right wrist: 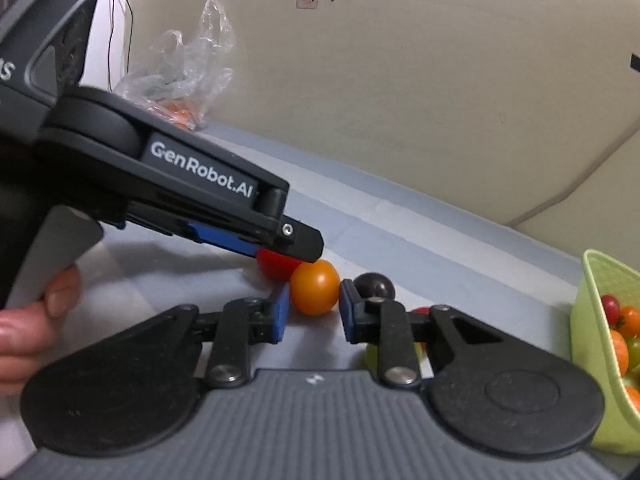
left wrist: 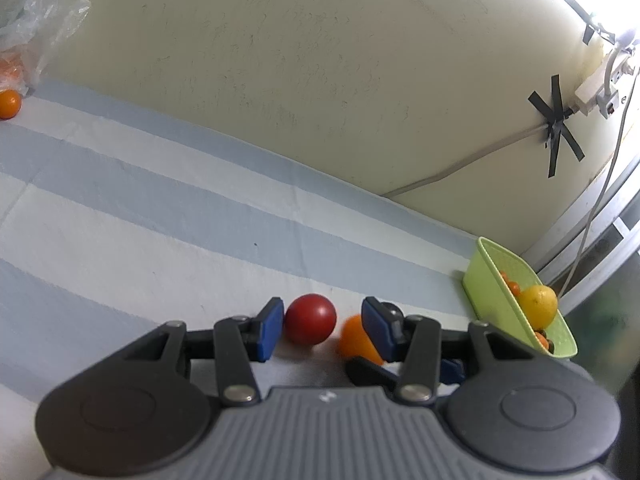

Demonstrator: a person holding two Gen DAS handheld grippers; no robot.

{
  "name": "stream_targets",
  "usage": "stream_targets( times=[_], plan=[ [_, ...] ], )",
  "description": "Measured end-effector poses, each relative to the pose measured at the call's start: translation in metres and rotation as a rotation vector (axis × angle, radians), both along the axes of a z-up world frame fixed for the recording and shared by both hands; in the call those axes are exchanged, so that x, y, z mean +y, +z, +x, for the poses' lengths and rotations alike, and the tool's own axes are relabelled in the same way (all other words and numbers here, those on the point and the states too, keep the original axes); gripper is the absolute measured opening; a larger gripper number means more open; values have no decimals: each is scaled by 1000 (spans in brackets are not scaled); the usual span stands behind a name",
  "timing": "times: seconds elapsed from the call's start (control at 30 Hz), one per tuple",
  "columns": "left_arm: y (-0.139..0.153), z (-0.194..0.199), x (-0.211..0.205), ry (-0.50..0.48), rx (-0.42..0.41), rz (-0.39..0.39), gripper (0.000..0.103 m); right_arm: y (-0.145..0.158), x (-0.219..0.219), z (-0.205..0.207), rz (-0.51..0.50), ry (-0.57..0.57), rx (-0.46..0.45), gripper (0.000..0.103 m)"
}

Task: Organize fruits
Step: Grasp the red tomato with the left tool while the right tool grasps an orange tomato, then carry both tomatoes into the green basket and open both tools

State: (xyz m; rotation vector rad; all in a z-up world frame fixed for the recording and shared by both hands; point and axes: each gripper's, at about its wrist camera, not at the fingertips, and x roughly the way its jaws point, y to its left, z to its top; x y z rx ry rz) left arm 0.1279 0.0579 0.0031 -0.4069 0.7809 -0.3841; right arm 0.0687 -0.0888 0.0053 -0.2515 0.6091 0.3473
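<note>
My left gripper (left wrist: 322, 326) is open, its blue pads on either side of a red round fruit (left wrist: 310, 319) on the striped cloth; the left pad is close to it. An orange fruit (left wrist: 354, 340) lies just right of the red one, partly behind my right pad. In the right wrist view my right gripper (right wrist: 314, 312) is open with that orange fruit (right wrist: 315, 288) between its pads, apart from both. The left gripper (right wrist: 224, 200) reaches in over the red fruit (right wrist: 276, 266). A dark purple fruit (right wrist: 374, 285) lies beside the right pad. A green basket (left wrist: 488, 292) holds several fruits, including a yellow one (left wrist: 538, 306).
A clear plastic bag (right wrist: 180, 68) with orange fruit inside sits at the far left by the wall. A small orange fruit (left wrist: 9, 104) lies near it. The basket (right wrist: 588, 320) stands at the right edge. A cable (left wrist: 460, 166) runs along the wall. A green fruit (right wrist: 372, 356) shows under my right gripper.
</note>
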Motion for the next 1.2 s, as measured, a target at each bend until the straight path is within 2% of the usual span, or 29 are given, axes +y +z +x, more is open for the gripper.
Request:
stream_targets(
  times=[0.13, 0.23, 0.33, 0.43, 0.63, 0.97, 1.2],
  plan=[
    [1, 0, -10, 1, -12, 48, 44, 8, -11, -20, 35, -15, -12, 29],
    [-2, 0, -19, 6, -32, 103, 29, 13, -22, -39, 64, -33, -16, 29],
    [-1, -5, -26, 6, -56, 143, 29, 18, -37, -53, 102, -68, -20, 29],
    [6, -13, -32, -22, -57, 127, 29, 23, -48, -65, 138, -107, -35, 29],
    [31, -27, -65, -113, -109, 118, 29, 35, -74, -89, 166, -196, -106, 29],
    [63, -13, -161, -301, -153, 104, 29, 52, -150, -103, 139, -388, -228, 29],
    [58, -5, -220, -389, -130, 113, 30, 43, -187, -97, 183, -469, -227, 29]
  ],
)
